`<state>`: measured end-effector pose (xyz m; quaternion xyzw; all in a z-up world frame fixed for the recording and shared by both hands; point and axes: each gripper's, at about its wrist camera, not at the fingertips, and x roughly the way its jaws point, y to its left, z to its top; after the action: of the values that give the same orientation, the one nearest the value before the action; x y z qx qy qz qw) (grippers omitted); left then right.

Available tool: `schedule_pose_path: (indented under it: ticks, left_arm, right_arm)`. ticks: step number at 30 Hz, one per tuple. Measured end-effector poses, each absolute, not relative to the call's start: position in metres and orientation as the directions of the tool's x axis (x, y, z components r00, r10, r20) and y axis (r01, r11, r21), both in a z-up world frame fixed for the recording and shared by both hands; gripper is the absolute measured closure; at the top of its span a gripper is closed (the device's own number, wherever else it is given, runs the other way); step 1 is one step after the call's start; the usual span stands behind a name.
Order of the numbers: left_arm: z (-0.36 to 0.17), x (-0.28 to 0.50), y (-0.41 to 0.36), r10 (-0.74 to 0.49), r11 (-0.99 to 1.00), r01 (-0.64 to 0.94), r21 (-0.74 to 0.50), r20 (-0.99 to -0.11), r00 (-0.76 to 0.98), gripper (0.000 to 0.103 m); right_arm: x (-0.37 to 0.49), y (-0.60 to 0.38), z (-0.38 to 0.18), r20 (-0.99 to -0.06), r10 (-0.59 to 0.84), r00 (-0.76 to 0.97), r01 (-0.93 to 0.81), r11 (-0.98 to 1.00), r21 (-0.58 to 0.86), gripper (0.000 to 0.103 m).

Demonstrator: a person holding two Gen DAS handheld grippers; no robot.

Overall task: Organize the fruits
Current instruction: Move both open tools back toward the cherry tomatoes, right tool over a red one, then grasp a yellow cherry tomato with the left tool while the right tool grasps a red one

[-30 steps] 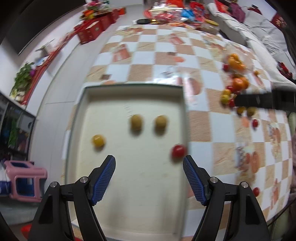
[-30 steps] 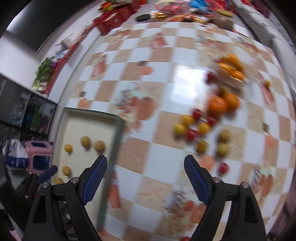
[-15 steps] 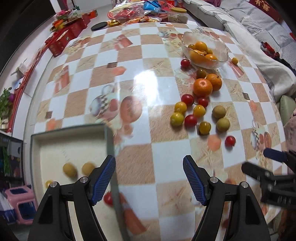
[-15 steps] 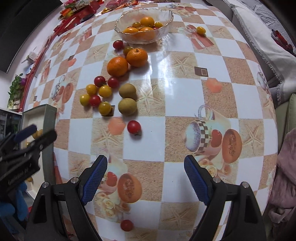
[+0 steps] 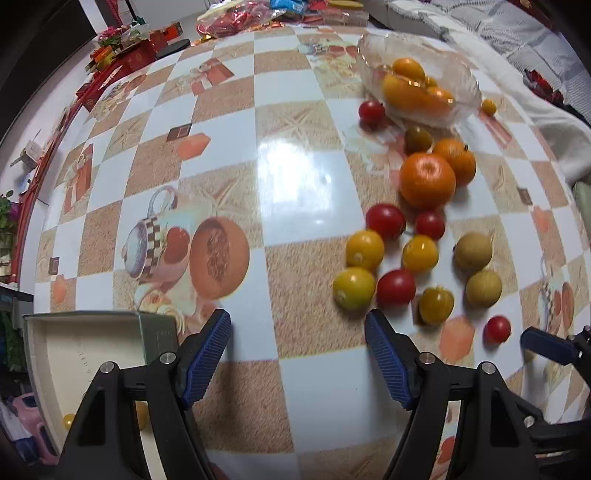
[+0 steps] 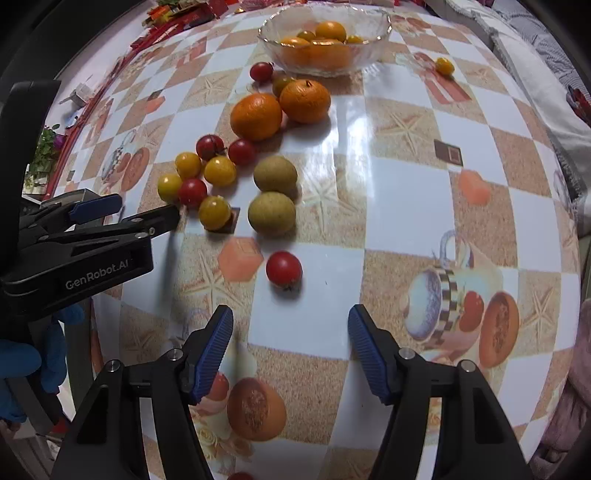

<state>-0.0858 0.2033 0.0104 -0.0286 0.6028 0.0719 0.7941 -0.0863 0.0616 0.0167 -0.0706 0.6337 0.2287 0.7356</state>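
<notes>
Loose fruit lies on the checkered table: two oranges [image 6: 255, 116], red and yellow tomatoes [image 6: 219, 170] and two brown-green round fruits [image 6: 272, 213]. A glass bowl [image 6: 376, 35] at the far side holds more orange and yellow fruit. My left gripper [image 5: 295, 325] is open and empty, with its right fingertip just below a yellow tomato [image 5: 354, 288] and a red one [image 5: 395, 288]. My right gripper [image 6: 290, 317] is closing with nothing between its jaws; a lone red tomato [image 6: 283, 268] sits just beyond its tips. The cream tray [image 5: 83, 354] lies at lower left, holding small yellow fruit.
The left gripper [image 6: 144, 213] reaches in from the left of the right wrist view, held by a blue-gloved hand [image 6: 22, 365]. One yellow tomato [image 6: 444, 66] lies alone right of the bowl. Red boxes and packets [image 5: 136, 55] crowd the far table end; a sofa [image 5: 517, 40] runs along the right.
My left gripper has swung from above the tray to the right and down, over the table beside the fruit cluster. My right gripper has come lower toward the lone red tomato, and its jaws have narrowed.
</notes>
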Motion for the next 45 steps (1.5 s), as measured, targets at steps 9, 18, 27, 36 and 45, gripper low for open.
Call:
schedule_pose_path:
  ticks: [9,18,27,36,45]
  left_arm:
    - [0.010,-0.072,0.197,0.065,0.991,-0.130,0.027,-0.953,0.297,0.027]
    - [0.018,-0.066,0.180,0.029,0.994,-0.109,-0.005,-0.951,0.306,0.074]
    - [0.022,-0.085,0.191,-0.010,0.987,-0.152,-0.057,-0.956,0.293,0.079]
    - [0.029,-0.124,0.190,-0.049,0.982,-0.164,-0.097,-0.959,0.278,0.079]
    - [0.047,-0.164,0.196,-0.076,0.972,-0.196,-0.133,-0.958,0.278,0.079]
  right_arm:
    - [-0.077,0.079,0.015,-0.959,0.249,0.133,-0.465,0.871,0.162,0.048]
    - [-0.075,0.085,0.015,-0.959,0.250,0.135,-0.475,0.865,0.159,0.083]
    - [-0.082,0.065,0.020,-0.943,0.323,0.081,-0.408,0.874,0.264,0.083]
    - [-0.096,0.055,0.024,-0.939,0.341,0.043,-0.375,0.877,0.301,0.083]
    - [-0.109,0.050,0.036,-0.940,0.341,0.021,-0.372,0.875,0.309,0.083]
